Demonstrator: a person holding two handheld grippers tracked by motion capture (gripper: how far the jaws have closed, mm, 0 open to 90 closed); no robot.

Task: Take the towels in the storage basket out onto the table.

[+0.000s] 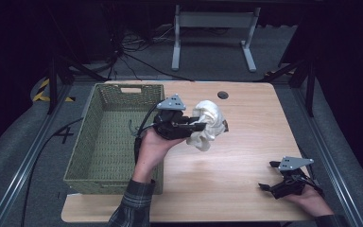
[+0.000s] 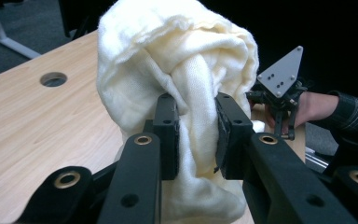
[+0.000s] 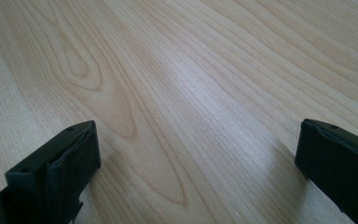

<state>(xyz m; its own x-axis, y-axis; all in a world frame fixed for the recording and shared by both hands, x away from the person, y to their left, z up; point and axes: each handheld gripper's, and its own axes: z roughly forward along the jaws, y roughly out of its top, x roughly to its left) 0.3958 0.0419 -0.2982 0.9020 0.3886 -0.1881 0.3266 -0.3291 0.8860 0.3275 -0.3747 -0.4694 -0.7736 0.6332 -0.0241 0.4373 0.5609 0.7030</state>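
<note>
A bunched cream cloth (image 1: 208, 124) hangs above the middle of the wooden table (image 1: 246, 156), with my left gripper (image 1: 199, 126) shut on it. In the left gripper view the black jaws pinch a fold of the cloth (image 2: 168, 60) between them, at the left gripper (image 2: 196, 135). My right gripper (image 1: 270, 176) rests low near the table's front right corner, held in a hand, open with nothing between its jaws. The right gripper view looks down on the bare wood grain (image 3: 177, 93) between its widely spread jaws, the right gripper (image 3: 198, 158).
A green woven basket (image 1: 99, 142) stands on the left side of the table, beside the left forearm. A round cable hole (image 1: 223, 95) sits near the table's far edge. Cables and a desk frame (image 1: 212, 33) lie on the floor beyond.
</note>
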